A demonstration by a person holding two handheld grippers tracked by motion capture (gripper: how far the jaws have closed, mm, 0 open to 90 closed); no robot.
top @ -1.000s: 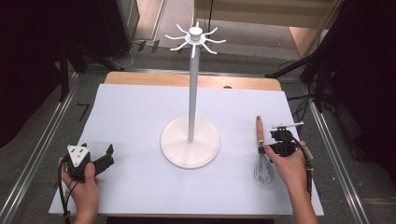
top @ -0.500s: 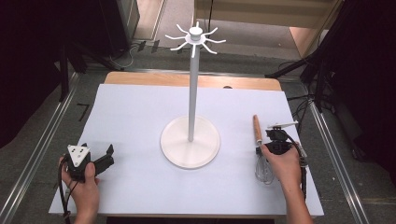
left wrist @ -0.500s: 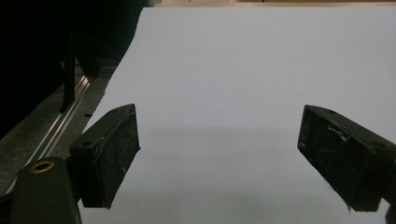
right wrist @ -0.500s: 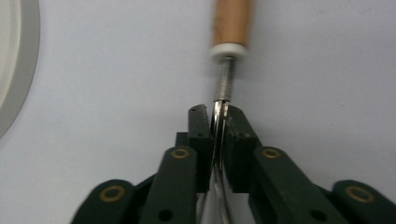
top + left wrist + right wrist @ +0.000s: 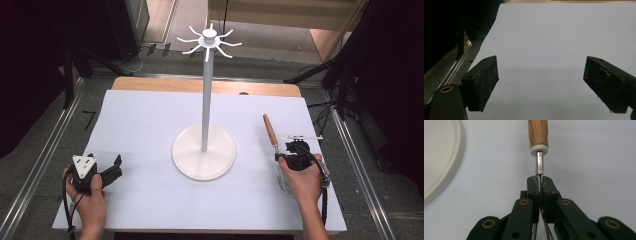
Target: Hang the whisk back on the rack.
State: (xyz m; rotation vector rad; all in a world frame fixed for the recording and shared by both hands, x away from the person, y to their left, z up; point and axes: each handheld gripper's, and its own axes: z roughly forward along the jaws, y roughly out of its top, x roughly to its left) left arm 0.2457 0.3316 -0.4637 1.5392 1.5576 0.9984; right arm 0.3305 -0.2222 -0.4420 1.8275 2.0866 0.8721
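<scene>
A whisk with a wooden handle lies on the white table sheet at the right, handle pointing away from me. My right gripper is shut on the whisk's metal neck, just below the handle; the wire loops run back under the jaws. A white hook stand rises from a round base at the table's middle, with a crown of hooks on top. My left gripper rests open at the front left, nothing between its pads.
The white sheet covers a wooden table whose far edge shows. Metal rails run along both sides on the floor. The stand's base edge lies left of the right gripper.
The right gripper has slid a little toward the stand along the whisk and now clamps its neck. The left hand has not moved.
</scene>
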